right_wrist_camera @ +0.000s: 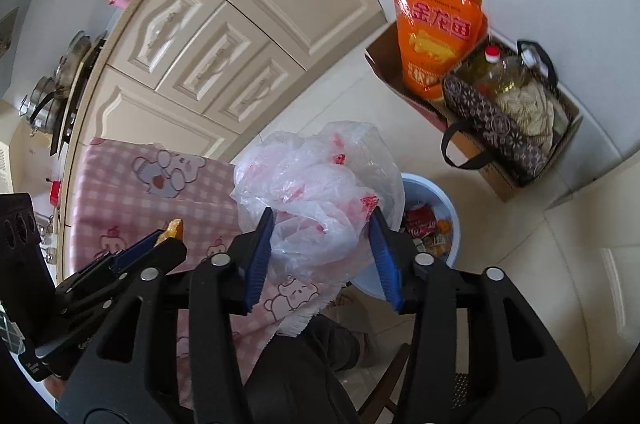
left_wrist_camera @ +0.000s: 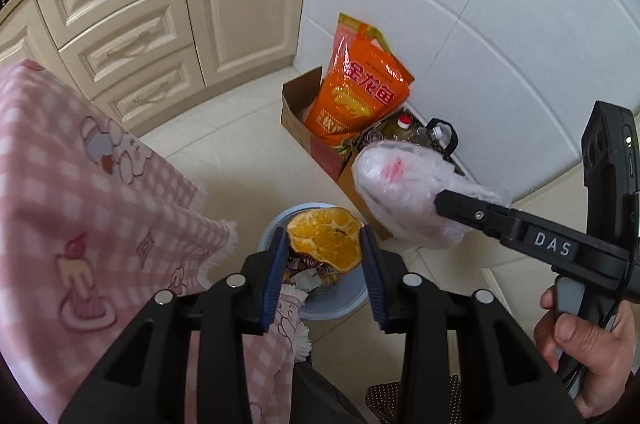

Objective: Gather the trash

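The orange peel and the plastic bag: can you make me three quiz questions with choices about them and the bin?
1. Where is the bin?
A. On the counter
B. On the floor beside the pink cloth
C. Inside the cardboard box

2. What colour are the pads on the tongs?
A. Blue
B. Red
C. Green

3. What is the right tongs doing?
A. Hanging open and empty
B. Holding a bottle
C. Gripping the plastic bag

Answers:
1. B, the pale blue bin stands on the tiled floor by the cloth's fringed edge.
2. A, both pairs of pads show blue, as on the left tongs.
3. C, the crumpled bag sits pinched between the right pads, while the left tongs hold the orange peel above the bin.
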The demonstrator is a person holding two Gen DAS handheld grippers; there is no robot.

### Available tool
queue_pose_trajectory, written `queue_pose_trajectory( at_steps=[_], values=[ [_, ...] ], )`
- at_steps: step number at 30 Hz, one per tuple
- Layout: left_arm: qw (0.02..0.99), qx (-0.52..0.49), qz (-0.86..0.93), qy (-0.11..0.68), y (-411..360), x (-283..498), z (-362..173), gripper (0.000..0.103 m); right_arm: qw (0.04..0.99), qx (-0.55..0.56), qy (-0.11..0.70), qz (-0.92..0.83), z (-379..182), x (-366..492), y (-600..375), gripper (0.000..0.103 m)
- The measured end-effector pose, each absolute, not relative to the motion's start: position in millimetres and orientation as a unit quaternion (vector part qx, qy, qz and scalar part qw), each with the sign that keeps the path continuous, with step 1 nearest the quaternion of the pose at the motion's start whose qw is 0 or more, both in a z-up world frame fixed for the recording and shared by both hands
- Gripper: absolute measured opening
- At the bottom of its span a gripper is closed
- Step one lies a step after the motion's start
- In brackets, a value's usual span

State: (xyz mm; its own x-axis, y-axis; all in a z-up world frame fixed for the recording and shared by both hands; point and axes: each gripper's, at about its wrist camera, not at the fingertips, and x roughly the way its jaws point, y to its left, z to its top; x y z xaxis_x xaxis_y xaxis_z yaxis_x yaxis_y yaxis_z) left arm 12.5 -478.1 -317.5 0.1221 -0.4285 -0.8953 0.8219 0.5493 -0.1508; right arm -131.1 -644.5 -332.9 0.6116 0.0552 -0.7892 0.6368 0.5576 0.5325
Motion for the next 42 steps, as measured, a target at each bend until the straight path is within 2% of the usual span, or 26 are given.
queue_pose_trajectory(
  at_steps=[2,3,6,7,9,17,29,39,42],
  values=[
    [0.718,0.2,-0.431,0.508,-483,15,-323,0.037,0.78,0.444,0.399,-0.187,-340,-130,-648,0.062],
    [0.712,0.205,-0.432,0.514,-486,17,-327,0.04,0.777,0.451,0.396,-0.189,-343,-130,-650,0.07],
    [0.71,0.219,-0.422,0.52,-490,21,-333,0.068,0.77,0.462,0.392,-0.199,-348,-132,-653,0.08],
    [0.71,0.217,-0.421,0.521,-489,22,-333,0.073,0.77,0.464,0.391,-0.199,-349,-132,-654,0.086],
    [0.707,0.218,-0.421,0.524,-489,21,-333,0.08,0.769,0.463,0.391,-0.203,-347,-133,-654,0.088],
    [0.721,0.207,-0.422,0.509,-484,17,-314,0.081,0.776,0.452,0.385,-0.214,-330,-136,-650,0.091],
    [0.757,0.162,-0.435,0.46,-447,11,-249,0.081,0.793,0.429,0.372,-0.221,-291,-137,-635,0.091],
    [0.81,0.124,-0.409,0.402,-383,14,-194,0.081,0.831,0.385,0.35,-0.196,-232,-119,-599,0.092],
    [0.829,0.102,-0.393,0.384,-355,20,-174,0.086,0.843,0.369,0.346,-0.182,-215,-109,-583,0.093]
  ],
)
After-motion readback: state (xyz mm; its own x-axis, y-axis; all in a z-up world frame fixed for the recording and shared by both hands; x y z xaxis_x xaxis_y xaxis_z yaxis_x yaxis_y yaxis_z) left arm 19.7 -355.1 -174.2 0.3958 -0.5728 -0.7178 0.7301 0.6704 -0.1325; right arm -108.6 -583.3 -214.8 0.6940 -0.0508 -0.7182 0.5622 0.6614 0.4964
